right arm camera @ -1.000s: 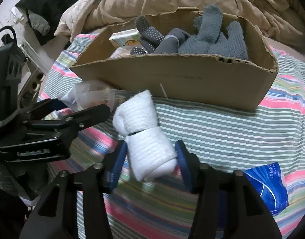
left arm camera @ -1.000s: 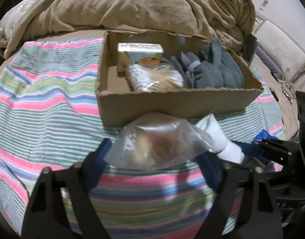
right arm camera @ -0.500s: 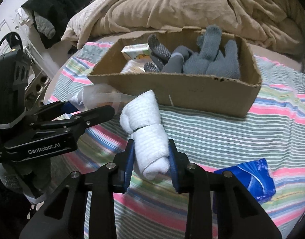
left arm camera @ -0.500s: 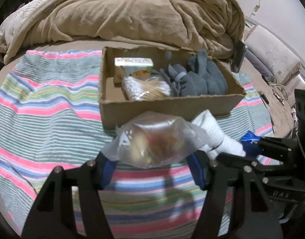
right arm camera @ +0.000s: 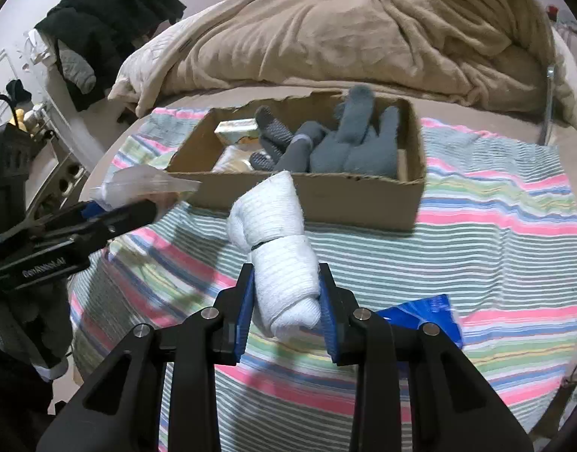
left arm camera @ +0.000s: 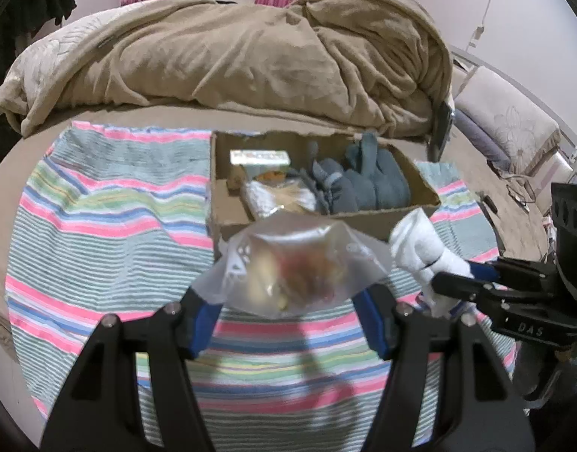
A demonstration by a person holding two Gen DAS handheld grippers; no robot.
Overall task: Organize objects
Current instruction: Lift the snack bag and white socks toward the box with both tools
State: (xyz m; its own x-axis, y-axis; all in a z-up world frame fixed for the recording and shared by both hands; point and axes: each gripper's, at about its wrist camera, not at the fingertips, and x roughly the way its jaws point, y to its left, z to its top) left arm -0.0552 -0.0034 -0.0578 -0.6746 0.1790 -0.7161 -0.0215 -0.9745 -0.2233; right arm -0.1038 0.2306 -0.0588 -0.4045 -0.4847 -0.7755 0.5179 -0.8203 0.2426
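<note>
A: Bedding first, left wrist view. What carries the items?

B: Bed surface, covered by a striped towel [left arm camera: 111, 226]. A tan blanket [left arm camera: 250, 60] is heaped at the far side. A cardboard box [left arm camera: 326, 222] sits on the towel and holds grey gloves [left arm camera: 367, 184], a small carton [left arm camera: 260, 157] and a packet of cotton swabs [left arm camera: 277, 197].

A: Left tongs [left arm camera: 288, 301]?

B: Closed on a clear plastic bag [left arm camera: 292, 263] with blurred contents. The bag is held above the towel, in front of the box's near wall. The jaws have just been closing on it.

A: Right wrist view?

B: Right tongs [right arm camera: 286, 301] grip a rolled white sock [right arm camera: 277, 241] by its lower end; both blue pads press its sides, and the jaws have just been closing. The sock points toward the box, clear of the towel. A blue packet [right arm camera: 427, 314] lies on the towel just right of the tongs. Dark clothing [right arm camera: 111, 19] is piled at far left.
</note>
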